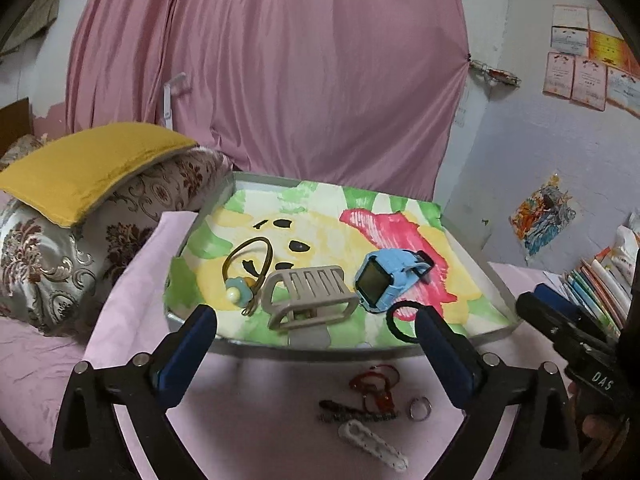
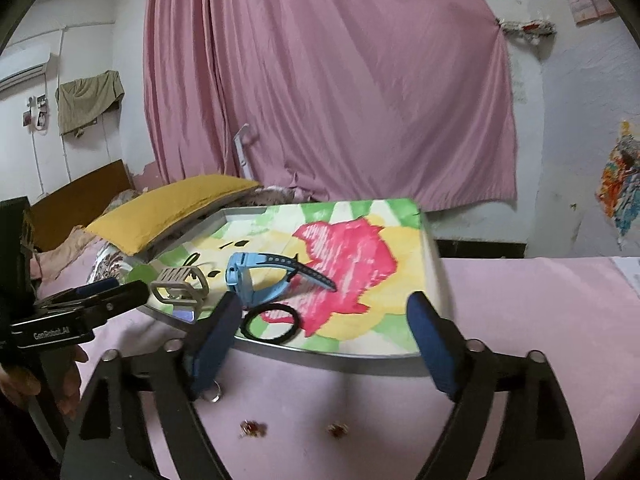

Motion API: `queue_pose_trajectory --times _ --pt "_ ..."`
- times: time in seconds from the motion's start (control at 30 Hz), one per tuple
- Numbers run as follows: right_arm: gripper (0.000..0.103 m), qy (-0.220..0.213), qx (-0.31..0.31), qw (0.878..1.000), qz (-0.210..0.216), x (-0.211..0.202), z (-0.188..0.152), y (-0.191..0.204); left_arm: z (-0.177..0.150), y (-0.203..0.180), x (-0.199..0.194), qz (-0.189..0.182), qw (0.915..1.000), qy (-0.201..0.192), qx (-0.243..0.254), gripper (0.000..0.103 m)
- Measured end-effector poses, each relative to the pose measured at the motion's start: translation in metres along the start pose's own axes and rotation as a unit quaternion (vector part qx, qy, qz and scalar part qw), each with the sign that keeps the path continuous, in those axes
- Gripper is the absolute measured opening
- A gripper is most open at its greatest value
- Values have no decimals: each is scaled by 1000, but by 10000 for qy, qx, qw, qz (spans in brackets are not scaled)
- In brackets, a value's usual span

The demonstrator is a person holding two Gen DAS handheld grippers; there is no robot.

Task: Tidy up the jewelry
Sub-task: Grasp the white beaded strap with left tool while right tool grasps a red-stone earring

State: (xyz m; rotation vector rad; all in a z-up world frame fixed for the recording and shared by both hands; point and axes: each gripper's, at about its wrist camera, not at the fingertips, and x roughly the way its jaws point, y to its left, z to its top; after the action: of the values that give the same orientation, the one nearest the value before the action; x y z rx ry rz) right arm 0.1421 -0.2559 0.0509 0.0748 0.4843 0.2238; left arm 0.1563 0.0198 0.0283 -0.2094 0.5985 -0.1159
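Left wrist view: silver ring (image 1: 420, 408) lies at five o'clock below the left gripper (image 1: 316, 320) — right gripper (image 2: 320, 320) (nearer) hovers. Both gape, empty.

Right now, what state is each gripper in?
Left gripper: open, holding nothing.
Right gripper: open, holding nothing.

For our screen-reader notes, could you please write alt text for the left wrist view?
Open left tongs hover before a painted metal tray holding a blue smartwatch, beige hair claw and black hair tie; a silver ring lies outside.
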Motion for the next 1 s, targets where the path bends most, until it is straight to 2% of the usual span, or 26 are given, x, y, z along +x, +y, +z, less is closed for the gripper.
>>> queue_pose_trajectory --times 0.1,0.33,0.7,0.87,0.93,1.0 --pt "97 -105 -43 9999 -38 -12 -3 -5 -7 -3 -12 76 9998 -183 66 102" --pt "98 -49 -245 9996 -121 -34 -14 -14 -24 -9 -40 9 9986 -481 202 102" --pt "98 650 -475 9968 -7 -31 -29 -24 -51 -27 -42 96 9981 114 606 102" --pt "98 1127 -395 9927 182 -15 -33 -30 -60 -31 -26 95 9963 660 545 102" --pt "95 1325 -500 9897 216 -8 -36 -27 -62 -31 -21 84 9954 819 482 102" --pt "86 1488 -624 9866 253 -2 -39 -24 -63 -32 -15 82 9944 962 433 102"
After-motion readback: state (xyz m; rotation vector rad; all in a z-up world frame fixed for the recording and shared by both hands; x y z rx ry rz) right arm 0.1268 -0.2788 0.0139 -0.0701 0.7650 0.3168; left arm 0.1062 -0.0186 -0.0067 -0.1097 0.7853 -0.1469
